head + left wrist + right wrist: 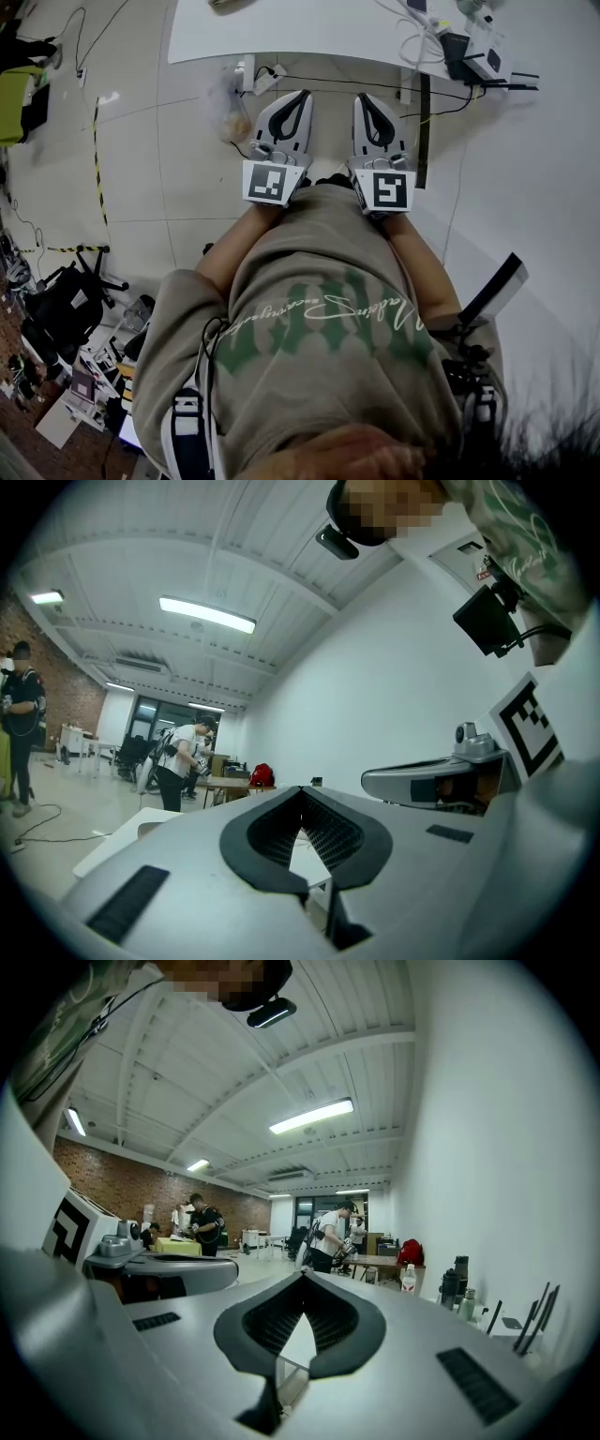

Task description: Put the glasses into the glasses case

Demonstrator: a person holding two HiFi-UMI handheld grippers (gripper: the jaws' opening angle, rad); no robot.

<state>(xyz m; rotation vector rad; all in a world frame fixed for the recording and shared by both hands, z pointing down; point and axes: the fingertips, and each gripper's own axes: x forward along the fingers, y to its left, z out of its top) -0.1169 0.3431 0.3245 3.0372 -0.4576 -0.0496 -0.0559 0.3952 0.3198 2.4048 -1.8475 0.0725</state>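
Observation:
No glasses and no glasses case show in any view. In the head view, my left gripper (298, 96) and right gripper (363, 98) are held side by side in front of the person's chest. They point forward over the floor, just short of a white table (281, 33). Both are shut, tips touching, with nothing between the jaws. In the left gripper view, the left gripper (301, 790) points out across the room, with the right gripper's body to its right. In the right gripper view, the right gripper (302, 1275) points the same way.
Cables and a power strip (466, 49) lie on the table's right end. A plastic bag (229, 111) sits on the floor by a table leg. Yellow-black tape (97, 159) and bags (56, 300) are at the left. People (328, 1237) work at distant tables.

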